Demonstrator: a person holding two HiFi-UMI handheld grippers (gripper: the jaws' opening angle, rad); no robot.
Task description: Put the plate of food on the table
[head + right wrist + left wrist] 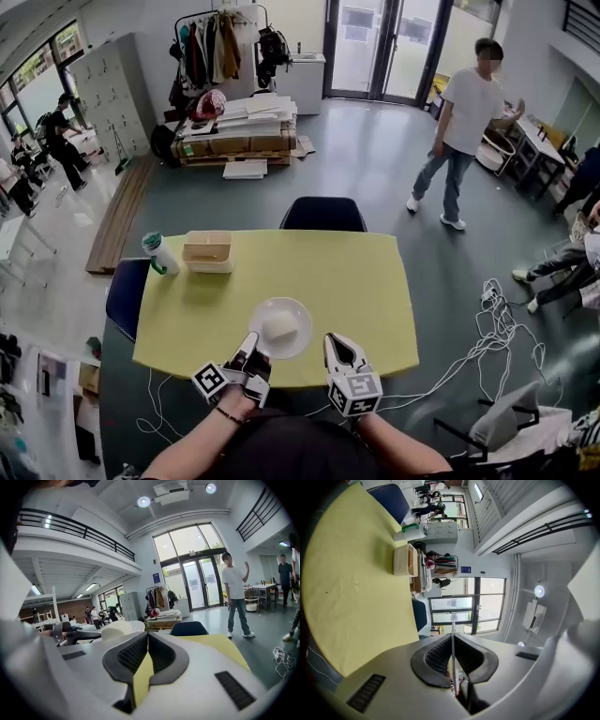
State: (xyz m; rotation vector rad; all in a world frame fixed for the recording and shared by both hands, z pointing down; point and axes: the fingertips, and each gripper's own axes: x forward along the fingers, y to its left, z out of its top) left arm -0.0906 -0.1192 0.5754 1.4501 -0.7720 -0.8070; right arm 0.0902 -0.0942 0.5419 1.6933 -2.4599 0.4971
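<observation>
A white plate (298, 311) with a pale block of food (279, 326) on it is over the near part of the yellow table (366, 281). My left gripper (255, 356) is shut on the plate's near-left rim. In the left gripper view that rim (452, 627) shows as a thin white edge pinched between the black pads. Whether the plate rests on the table I cannot tell. My right gripper (335, 343) is at the table's front edge, to the right of the plate. In the right gripper view my right gripper (147, 637) is shut on nothing, and the plate (123, 629) shows at its left.
At the table's far left stand a beige box (208, 250) and a white bottle with a green cap (159, 253). A dark blue chair (323, 214) is behind the table, another (127, 295) at its left. Cables (487, 328) lie on the floor at the right. A person (464, 122) walks beyond.
</observation>
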